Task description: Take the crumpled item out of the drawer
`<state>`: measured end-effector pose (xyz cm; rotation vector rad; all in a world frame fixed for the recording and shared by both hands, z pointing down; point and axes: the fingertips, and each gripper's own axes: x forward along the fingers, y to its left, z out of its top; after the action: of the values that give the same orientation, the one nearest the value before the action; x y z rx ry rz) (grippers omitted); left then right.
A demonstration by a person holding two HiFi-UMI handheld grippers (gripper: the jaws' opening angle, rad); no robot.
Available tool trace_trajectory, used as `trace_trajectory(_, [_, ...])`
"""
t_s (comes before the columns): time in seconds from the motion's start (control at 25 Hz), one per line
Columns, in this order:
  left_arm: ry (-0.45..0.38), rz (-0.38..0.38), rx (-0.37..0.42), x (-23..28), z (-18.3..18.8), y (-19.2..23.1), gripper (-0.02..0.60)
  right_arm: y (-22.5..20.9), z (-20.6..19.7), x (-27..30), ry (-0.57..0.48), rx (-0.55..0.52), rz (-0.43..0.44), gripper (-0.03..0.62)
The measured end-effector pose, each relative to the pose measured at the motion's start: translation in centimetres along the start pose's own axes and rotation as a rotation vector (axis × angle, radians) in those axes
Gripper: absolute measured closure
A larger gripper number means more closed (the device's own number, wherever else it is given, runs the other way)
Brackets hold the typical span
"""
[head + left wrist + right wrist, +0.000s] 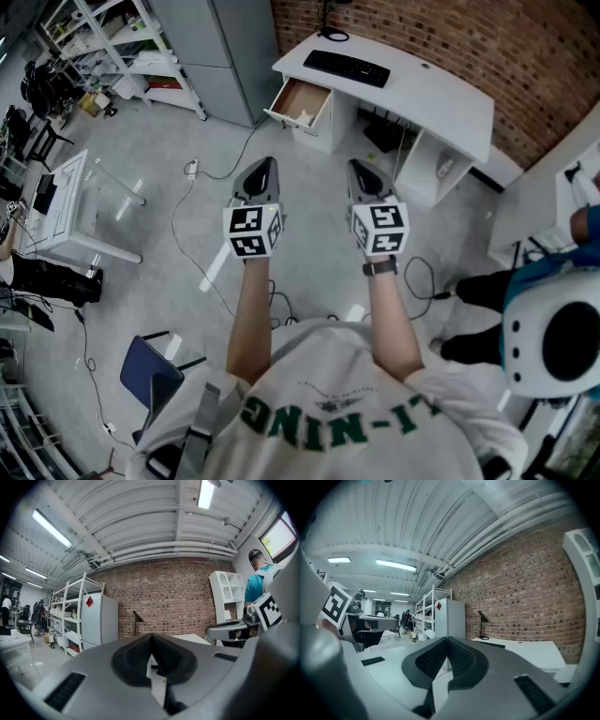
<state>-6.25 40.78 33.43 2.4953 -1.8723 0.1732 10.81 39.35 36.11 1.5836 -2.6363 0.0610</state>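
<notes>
**A:** Hand-held grippers, status?

**B:** Left hand-held gripper [151, 643]: jaws fully together, nothing btwn them. Right hand-held gripper [446, 645]: same, pads meet and it's empty. I've got both held out level, side by side, over the floor [309, 225].

**A:** Target?

**B:** Drawer [300, 94] stands pulled out at the end of the white surface [422, 89], on the keyboard [347, 67] side. There's a pale lump [305, 117] near its front. Prob the crumpled item, but too small to be sure. It's well apart from both grippers.

**A:** Which step, then?

**B:** Approach, I'd say; nothing reached yet. Next I need to close in, pick one gripper and spread its jaws before it dips into the drawer. Then come in from above to clear the drawer front, and close on the lump.
</notes>
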Motion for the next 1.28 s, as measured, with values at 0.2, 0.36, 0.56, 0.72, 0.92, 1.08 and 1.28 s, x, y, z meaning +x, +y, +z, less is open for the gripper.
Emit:
trace_trajectory(0.2, [0.007, -0.011, -0.017, 1.5, 0.1, -2.4, 0.581, -2.4, -0.4, -0.7, 0.004, 0.023, -0.003, 0.588])
trace_trajectory(0.36, [0.031, -0.015, -0.015, 1.9, -0.8, -2.5, 0.581, -2.6, -1.6, -0.4, 0.030, 0.048, -0.003, 0.588])
trace_trajectory(0.56, [0.044, -0.034, -0.011, 4.3, -2.3, -0.6, 0.581, -2.0, -3.1, 2.1, 0.049, 0.069, -0.010, 0.589])
trace_trajectory(0.72, [0.038, -0.074, -0.020, 7.4, -2.5, 1.8, 0.581, -2.5, -2.7, 6.2, 0.037, 0.098, -0.036, 0.589])
trace_trajectory(0.92, [0.015, -0.078, -0.034, 10.3, -1.9, 6.7, 0.581, -1.2, -2.1, 11.0, 0.038, 0.126, -0.044, 0.589])
trace_trajectory(1.08, [0.032, -0.101, -0.063, 12.0, -3.0, 10.4, 0.581, 0.6, -1.4, 14.7, 0.047, 0.101, -0.073, 0.589])
trace_trajectory(1.28, [0.040, -0.116, -0.089, 13.5, -4.2, 14.2, 0.581, 3.2, -1.7, 18.4, 0.058, 0.079, -0.088, 0.589])
